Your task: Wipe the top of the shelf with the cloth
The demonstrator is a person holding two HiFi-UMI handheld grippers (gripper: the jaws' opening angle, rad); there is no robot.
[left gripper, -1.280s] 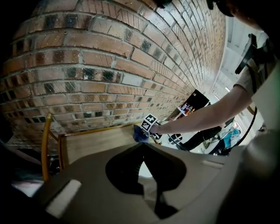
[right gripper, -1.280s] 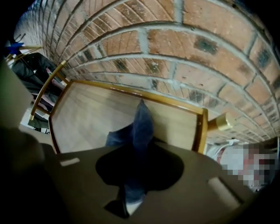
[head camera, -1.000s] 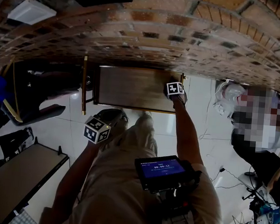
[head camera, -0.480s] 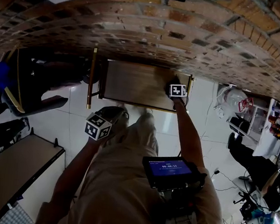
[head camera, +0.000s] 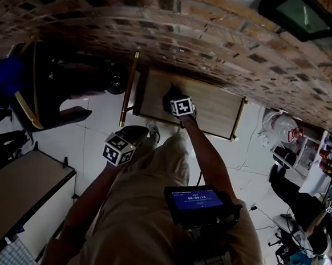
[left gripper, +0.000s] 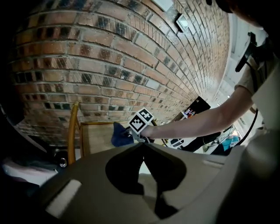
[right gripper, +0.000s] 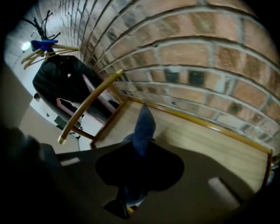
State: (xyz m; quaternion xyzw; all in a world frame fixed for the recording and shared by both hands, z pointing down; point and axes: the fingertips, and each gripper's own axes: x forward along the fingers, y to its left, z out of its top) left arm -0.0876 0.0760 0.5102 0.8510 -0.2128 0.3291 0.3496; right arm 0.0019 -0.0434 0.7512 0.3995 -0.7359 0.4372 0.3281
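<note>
Nearest to me, a small black device with a lit blue screen (head camera: 195,200) sits at the person's chest. A little further out, my left tongs (left gripper: 143,144) hang beside the leg, above the white tiled floor (head camera: 98,124). Their two jaws are pressed together and nothing is between them. Beyond them the right arm is stretched forward, and my right tongs (right gripper: 139,151) are clamped on the dark blue cloth (right gripper: 144,124); one free corner of it stands up past the jaws. The cloth is on the top of the low wooden shelf with the golden frame (right gripper: 205,140), somewhat left of the middle in the head view and not far from the slanted golden wooden rail (right gripper: 89,103) at that end. Directly behind the shelf rises the red-brown brick wall (right gripper: 188,57). To the left of the shelf, against the same wall, a black jacket (right gripper: 65,83) hangs.
</note>
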